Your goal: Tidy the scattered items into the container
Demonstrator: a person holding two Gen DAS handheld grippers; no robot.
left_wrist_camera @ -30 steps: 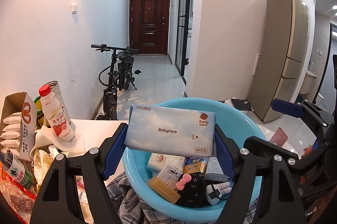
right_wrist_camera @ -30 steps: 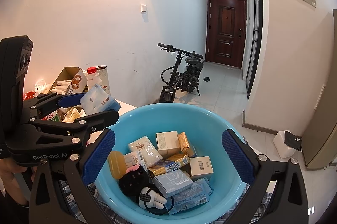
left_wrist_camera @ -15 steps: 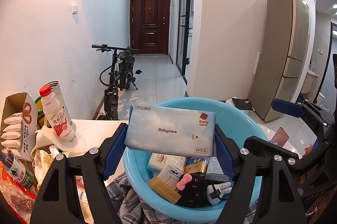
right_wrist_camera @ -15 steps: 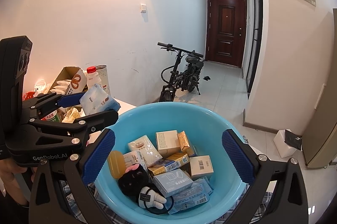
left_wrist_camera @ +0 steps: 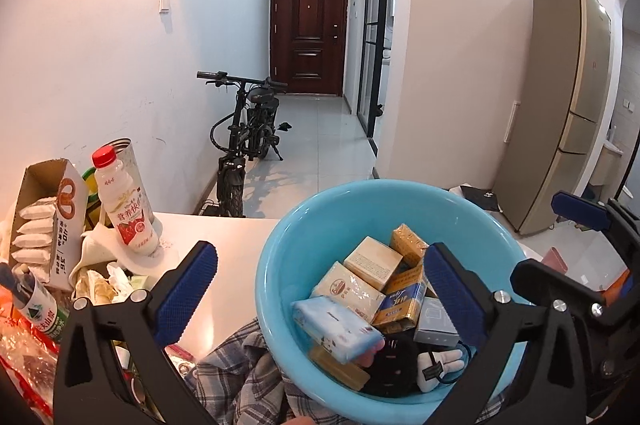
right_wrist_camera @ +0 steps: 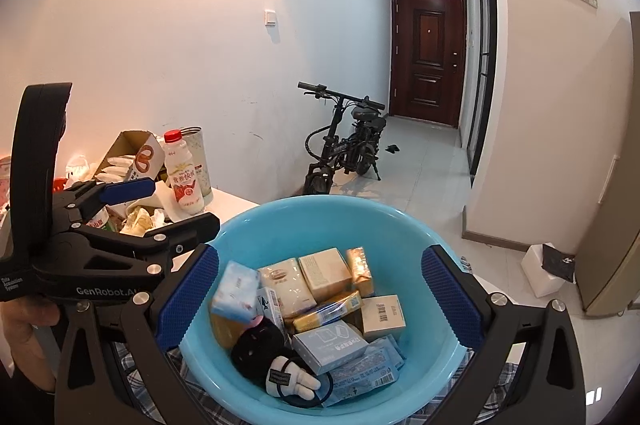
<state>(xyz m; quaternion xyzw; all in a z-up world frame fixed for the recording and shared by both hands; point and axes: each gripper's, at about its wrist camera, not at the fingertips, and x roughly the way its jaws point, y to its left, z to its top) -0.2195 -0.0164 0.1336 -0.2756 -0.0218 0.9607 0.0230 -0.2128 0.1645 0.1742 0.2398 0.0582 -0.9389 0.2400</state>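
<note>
The light blue basin [left_wrist_camera: 280, 237] [right_wrist_camera: 304, 203] stands on a plaid cloth and holds several small boxes, packets and a black plush toy. A pale blue wipes pack [left_wrist_camera: 336, 329] [right_wrist_camera: 236, 291] lies tilted on the pile at the basin's left side, blurred in the right wrist view. My left gripper [left_wrist_camera: 320, 265] [right_wrist_camera: 172, 205] hovers over the basin's near left rim; its jaws are opening, with nothing between the pads. My right gripper [right_wrist_camera: 320, 285] [left_wrist_camera: 552, 241] stands open above the basin, gripping nothing.
On the white table [left_wrist_camera: 224, 237], left of the basin, stand a strawberry milk bottle [left_wrist_camera: 124, 205], an open snack box [left_wrist_camera: 48, 221], a tin can and crumpled wrappers. The plaid cloth [left_wrist_camera: 236, 369] lies under the basin. A bicycle [left_wrist_camera: 248, 141] and a fridge [left_wrist_camera: 568, 105] stand beyond.
The left gripper's jaws have spread wide and let go of the wipes pack, which has dropped into the basin. The right gripper has stayed in place.
</note>
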